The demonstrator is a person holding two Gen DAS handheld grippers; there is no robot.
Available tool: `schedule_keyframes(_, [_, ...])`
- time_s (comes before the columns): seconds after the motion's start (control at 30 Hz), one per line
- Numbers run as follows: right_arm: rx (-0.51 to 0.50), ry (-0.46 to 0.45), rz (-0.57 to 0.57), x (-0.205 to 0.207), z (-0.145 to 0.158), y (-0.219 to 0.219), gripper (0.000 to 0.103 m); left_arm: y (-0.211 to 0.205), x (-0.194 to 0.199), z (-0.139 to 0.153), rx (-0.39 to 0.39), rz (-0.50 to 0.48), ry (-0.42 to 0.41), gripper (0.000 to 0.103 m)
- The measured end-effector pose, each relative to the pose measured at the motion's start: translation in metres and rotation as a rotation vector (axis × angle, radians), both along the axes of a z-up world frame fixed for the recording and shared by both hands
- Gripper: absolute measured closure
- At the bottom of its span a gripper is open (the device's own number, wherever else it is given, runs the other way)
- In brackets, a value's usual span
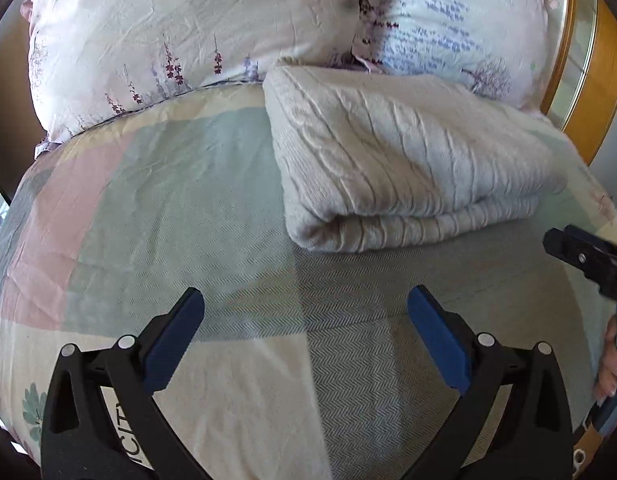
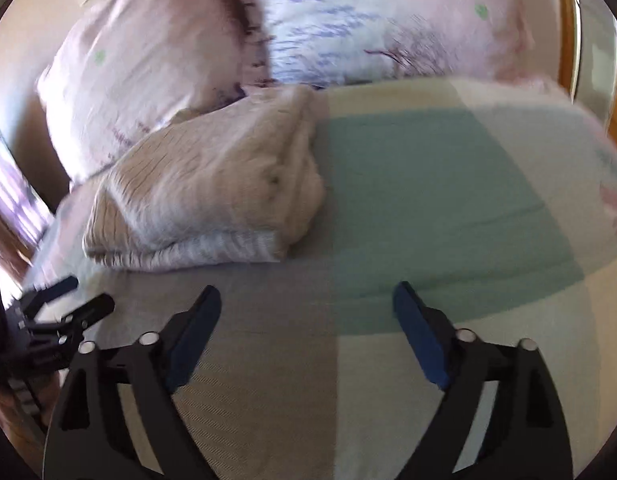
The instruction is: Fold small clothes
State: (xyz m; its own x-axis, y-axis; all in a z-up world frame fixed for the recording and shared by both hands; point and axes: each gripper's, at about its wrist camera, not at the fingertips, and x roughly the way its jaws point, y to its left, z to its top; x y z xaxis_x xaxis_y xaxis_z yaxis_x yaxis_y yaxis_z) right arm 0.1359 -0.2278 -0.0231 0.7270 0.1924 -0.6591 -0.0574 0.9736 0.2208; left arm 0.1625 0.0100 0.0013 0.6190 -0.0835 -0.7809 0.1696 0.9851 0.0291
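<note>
A folded cream knitted garment (image 1: 408, 160) lies on the patchwork bed cover (image 1: 168, 200), just in front of the pillows. It also shows in the right wrist view (image 2: 212, 192), up and to the left. My left gripper (image 1: 306, 300) is open and empty, hovering over the cover in front of the garment. My right gripper (image 2: 307, 296) is open and empty, over the cover to the right of the garment. The right gripper also shows at the right edge of the left wrist view (image 1: 588, 260). The left gripper shows at the left edge of the right wrist view (image 2: 60, 312).
Two floral pillows (image 1: 188, 32) (image 1: 448, 20) stand at the head of the bed. A wooden bed frame (image 1: 592, 92) curves along the right side. The right wrist view is motion-blurred.
</note>
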Motion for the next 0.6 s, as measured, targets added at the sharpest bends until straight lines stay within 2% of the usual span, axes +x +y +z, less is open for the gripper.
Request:
schedule_keyframes(0.13, [-0.170,-0.011,0.053,0.001,0.000,0.040,0.011,-0.003,0.003,-0.005,0.027,0.002,0.021,0.002])
schedule_keyframes(0.2, [-0.216,0.032,0.059,0.005,-0.005,0.049,0.009,-0.001,0.003,-0.005,0.016,0.000,0.025,0.002])
schedule_keyframes(0.3, [-0.189,0.075,0.039,0.017,-0.010,0.046,0.001,-0.001,0.003,-0.005,0.016,-0.002,0.025,0.002])
schedule_keyframes(0.6, [-0.199,0.080,0.029,0.017,-0.011,0.048,0.001,-0.001,0.003,-0.005,0.016,-0.003,0.025,0.002])
